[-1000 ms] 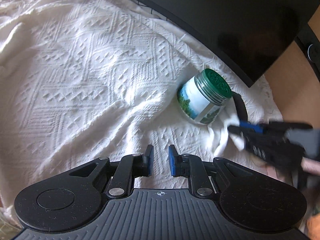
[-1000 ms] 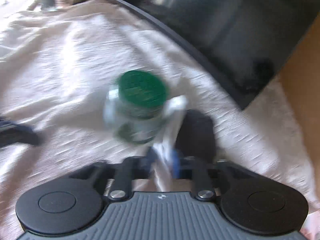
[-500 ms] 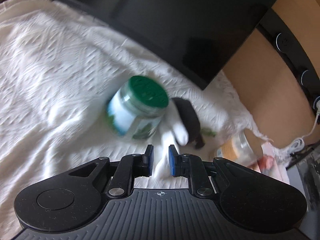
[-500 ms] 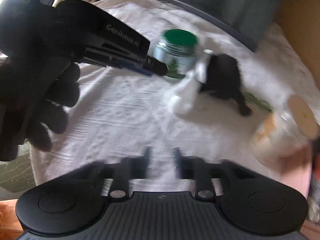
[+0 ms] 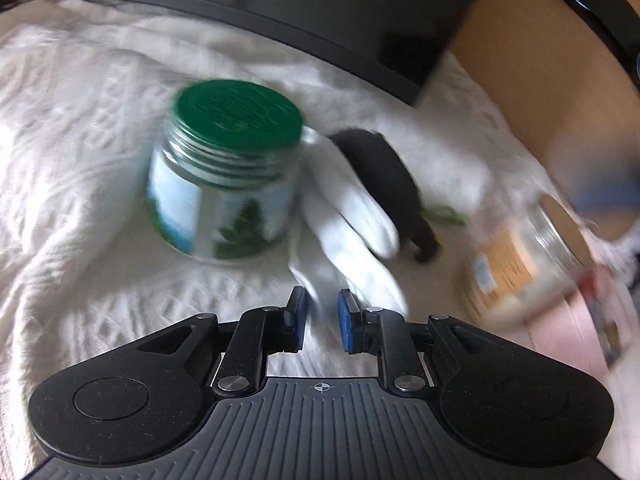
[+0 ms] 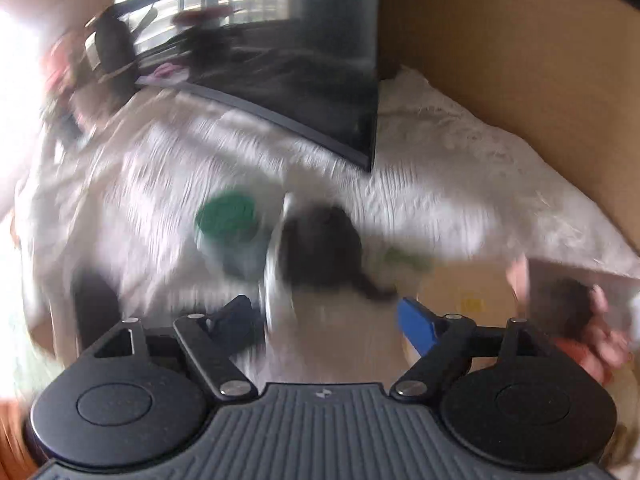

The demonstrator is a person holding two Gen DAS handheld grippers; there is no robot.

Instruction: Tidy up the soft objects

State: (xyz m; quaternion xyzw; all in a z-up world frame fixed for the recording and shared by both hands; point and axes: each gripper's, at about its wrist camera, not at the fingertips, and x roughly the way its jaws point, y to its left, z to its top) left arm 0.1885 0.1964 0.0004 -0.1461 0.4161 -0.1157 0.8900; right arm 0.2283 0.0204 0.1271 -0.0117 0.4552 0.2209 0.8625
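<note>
White, relief-woven cloth [image 5: 80, 184] covers the whole work surface and lies in soft folds. A large dark flat panel [image 5: 280, 4] with a thin rim rests over its far part, and a tan board wall [image 6: 520, 80] closes off the right side. In the right wrist view, a bright window and blurred clutter fill the far left corner.

On the cloth stands a tilted green-lidded jar [image 5: 228, 176] with a blue-and-green tree label. A white glove [image 5: 352, 232] lies just beside it on the right, touching its base, and a black soft item [image 5: 384, 176] lies partly under the glove's far edge. A second jar with an orange label [image 5: 516, 260] lies on its side further right, beside a pink flat object [image 5: 572, 328].

Left gripper [image 5: 322, 314]: the blue pads [image 5: 345, 320] stand a narrow gap apart, at the near end of the white glove. Blur makes it unclear whether glove fabric lies between them or only just ahead.

Right gripper [image 6: 332, 322]: the jaws are spread wide and hold nothing; the black soft item and the glove's edge lie ahead of them, heavily blurred.
</note>
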